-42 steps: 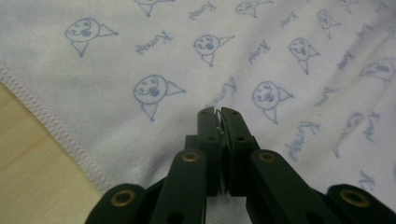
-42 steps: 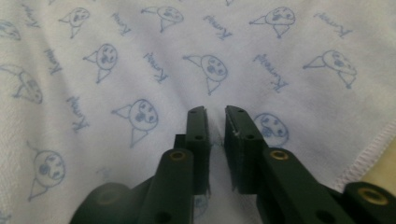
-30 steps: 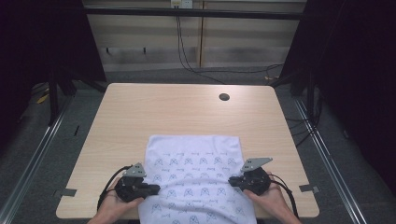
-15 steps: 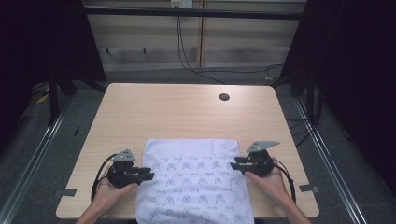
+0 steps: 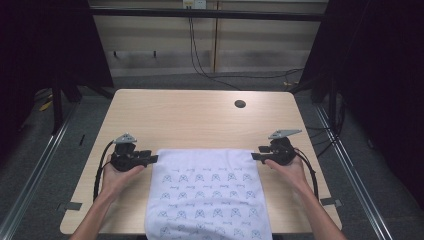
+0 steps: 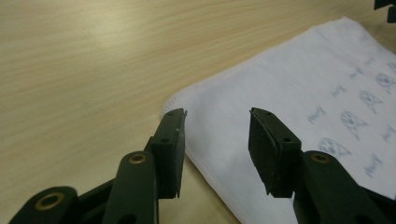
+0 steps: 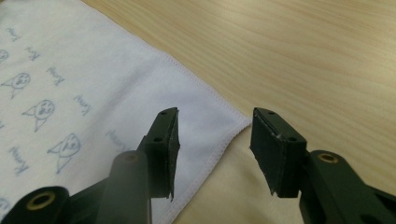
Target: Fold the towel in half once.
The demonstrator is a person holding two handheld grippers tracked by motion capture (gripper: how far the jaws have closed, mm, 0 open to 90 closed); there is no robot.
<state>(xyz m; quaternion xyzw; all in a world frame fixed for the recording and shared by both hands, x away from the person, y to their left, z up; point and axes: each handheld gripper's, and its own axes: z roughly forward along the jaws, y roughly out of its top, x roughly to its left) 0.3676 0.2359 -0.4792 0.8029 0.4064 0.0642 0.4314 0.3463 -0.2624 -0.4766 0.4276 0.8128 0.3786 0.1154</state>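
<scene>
While jaws have just been opening: nothing is gripped
Left gripper (image 5: 150, 159): parted, at printed towel's (image 5: 207, 195) far-left corner
Right gripper (image 5: 256, 153): parted, at far-right corner
Table (image 5: 200, 120): towel lies flat

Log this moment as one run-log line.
left gripper: open, just been opening, at cloth far-left corner | right gripper: open, just been opening, at far-right corner | cloth: flat on table, released

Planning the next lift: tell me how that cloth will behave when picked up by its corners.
Probably floppy: the cloth lies flat and its near end droops over the table edge. Likely light, since it looks thin with a stitched hem. It may sag in the middle between two corner grips.
</scene>
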